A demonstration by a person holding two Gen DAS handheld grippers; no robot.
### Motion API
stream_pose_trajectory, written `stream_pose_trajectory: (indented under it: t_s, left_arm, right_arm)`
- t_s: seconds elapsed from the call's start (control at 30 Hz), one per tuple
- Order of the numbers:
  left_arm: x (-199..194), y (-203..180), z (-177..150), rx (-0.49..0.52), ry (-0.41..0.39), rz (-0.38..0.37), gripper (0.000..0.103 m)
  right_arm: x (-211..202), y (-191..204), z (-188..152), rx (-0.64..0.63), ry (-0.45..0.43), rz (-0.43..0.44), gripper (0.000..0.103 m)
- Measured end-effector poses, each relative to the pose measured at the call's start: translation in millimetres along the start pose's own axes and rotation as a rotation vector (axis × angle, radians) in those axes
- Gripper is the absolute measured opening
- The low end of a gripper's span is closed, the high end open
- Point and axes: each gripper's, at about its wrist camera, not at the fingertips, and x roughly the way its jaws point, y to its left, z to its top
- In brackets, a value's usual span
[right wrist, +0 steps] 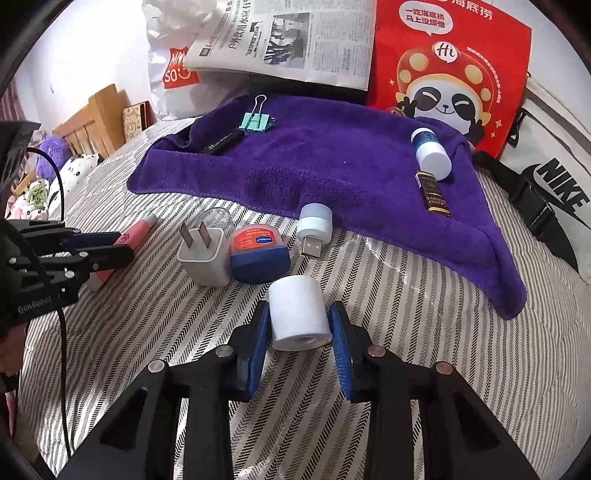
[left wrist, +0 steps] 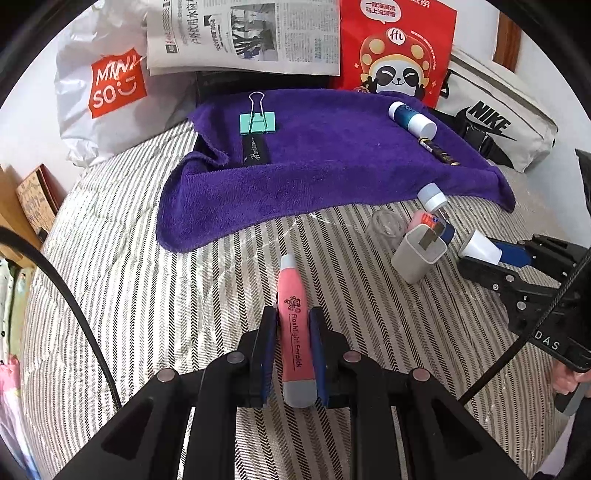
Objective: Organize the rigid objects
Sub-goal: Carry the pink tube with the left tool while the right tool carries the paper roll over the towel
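Our left tool (left wrist: 291,354) clamps the light, stiff, slippery pink earpick (left wrist: 294,325) mid-barrel; our right tool (right wrist: 299,332) pinches the white cap (right wrist: 298,314), frame centre.

- White Miniso shopping bag (left wrist: 99,85) stands at the far left, against the wall.
- Folded newspaper (left wrist: 243,33) leans beside it, just above the bed.
- Red paper bag with panda print (left wrist: 399,48) stands to the right of the newspaper.
- Grey Nike pouch (left wrist: 495,118) lies at the far right.
- Wooden headboard (right wrist: 92,122) and plush toys (right wrist: 55,151) sit far left.
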Motion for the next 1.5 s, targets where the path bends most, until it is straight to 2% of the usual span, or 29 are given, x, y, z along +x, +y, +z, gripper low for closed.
stream_pose_trajectory:
  t_s: [0.27, 0.5, 0.67, 0.8, 0.93, 1.17, 1.5]
  left_arm:
    - [-0.4, 4.7, -0.2, -0.018, -0.003, -0.026, 0.018]
    - [1.4, 4.4, 3.3, -0.023, 0.003, -0.03, 0.018]
    - [1.9, 13.5, 3.4, -0.054, -0.001, -0.082, 0.017]
    - [1.8, 19.7, 3.7, -0.082, 0.016, -0.117, 0.017]
    - [1.5, 17.3, 3.7, -0.072, 0.022, -0.087, 0.017]
    - [-5.0, 15.8, 6.4, -0.067, 0.036, -0.082, 0.017]
    - [-19.4, 19.5, 30.0, -0.057, 0.012, -0.079, 0.017]
  right_arm:
    - [-1.2, 0.8, -3.3, 0.008, -0.027, -0.006, 0.033]
    - [0.4, 0.5, 4.0, 0.004, 0.024, -0.003, 0.032]
    - [-2.2, -3.6, 6.6, 0.024, 0.066, -0.015, 0.031]
    - [-17.1, -8.8, 7.0, 0.046, 0.049, -0.037, 0.031]
    - [-29.6, -15.5, 6.9, 0.066, 0.037, -0.035, 0.031]
    - [-38.8, -26.4, 12.7, 0.086, 0.029, -0.032, 0.031]
    - [-36.2, -40.6, 18.0, 0.13, 0.034, -0.016, 0.031]
